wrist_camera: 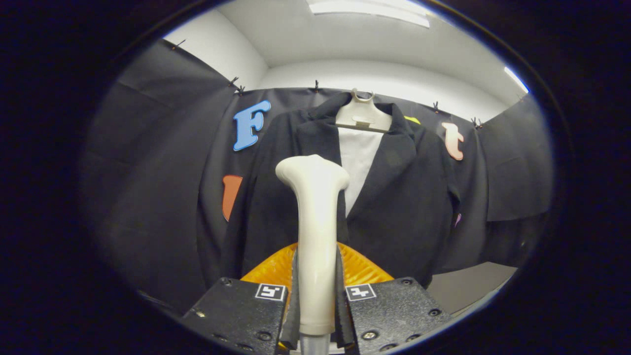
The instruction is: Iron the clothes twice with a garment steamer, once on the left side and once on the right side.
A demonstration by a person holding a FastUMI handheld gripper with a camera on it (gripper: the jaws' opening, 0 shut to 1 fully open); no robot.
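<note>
Between the fingers of the gripper (315, 296), clamped from both sides, stands the garment steamer (313, 231), its head against the dark jacket (394, 207) hanging just ahead. Risk: the smooth handle could twist in the grip, or the head could snag a lapel.

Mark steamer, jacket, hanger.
steamer (315, 231), gripper view, on its handle shaft, clamped between the fingers
jacket (404, 197), gripper view, on the front panel below the lapel
hanger (362, 117), gripper view, on its pale neck plate
</note>
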